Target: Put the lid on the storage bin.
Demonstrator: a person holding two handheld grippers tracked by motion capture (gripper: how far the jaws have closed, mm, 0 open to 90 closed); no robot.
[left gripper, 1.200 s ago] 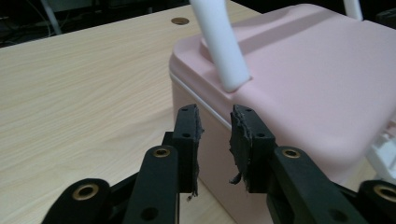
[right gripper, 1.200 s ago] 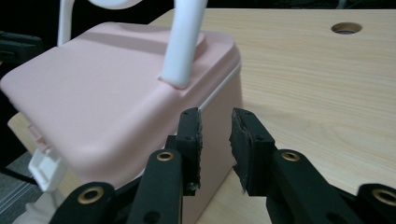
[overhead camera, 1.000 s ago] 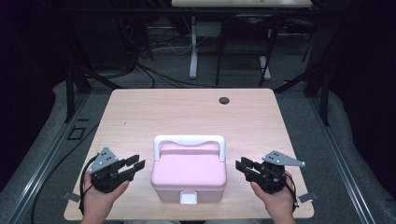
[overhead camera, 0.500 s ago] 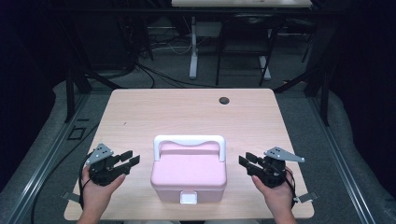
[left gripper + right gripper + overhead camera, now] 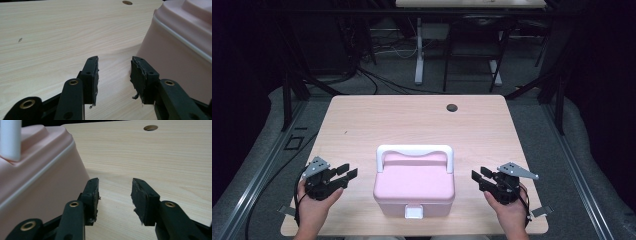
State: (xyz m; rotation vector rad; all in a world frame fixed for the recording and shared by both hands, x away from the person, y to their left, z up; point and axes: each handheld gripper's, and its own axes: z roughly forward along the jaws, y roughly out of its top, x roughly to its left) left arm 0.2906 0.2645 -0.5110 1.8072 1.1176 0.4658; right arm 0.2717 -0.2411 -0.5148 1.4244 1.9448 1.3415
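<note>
Both grippers have drawn back from the box point(image 5: 414, 182) and sunk toward the table point(image 5: 362, 120) since a second ago, their jaws just opening with nothing between them. The left gripper point(image 5: 343, 176) now has the box well off its jaw tips to the inside; the right gripper point(image 5: 478, 178) mirrors it. The box sits between them, white handle point(image 5: 414, 150) lying flat, latch point(image 5: 414, 212) shut. Likely a fresh approach comes next. Farther off is the table's hole point(image 5: 452, 107).

A pink box point(image 5: 414, 187) with a white handle point(image 5: 414, 150) folded flat on its closed lid is sitting upright between the two pairs of jaws, just beside each and touching neither, its white latch point(image 5: 414, 212) facing the person.
</note>
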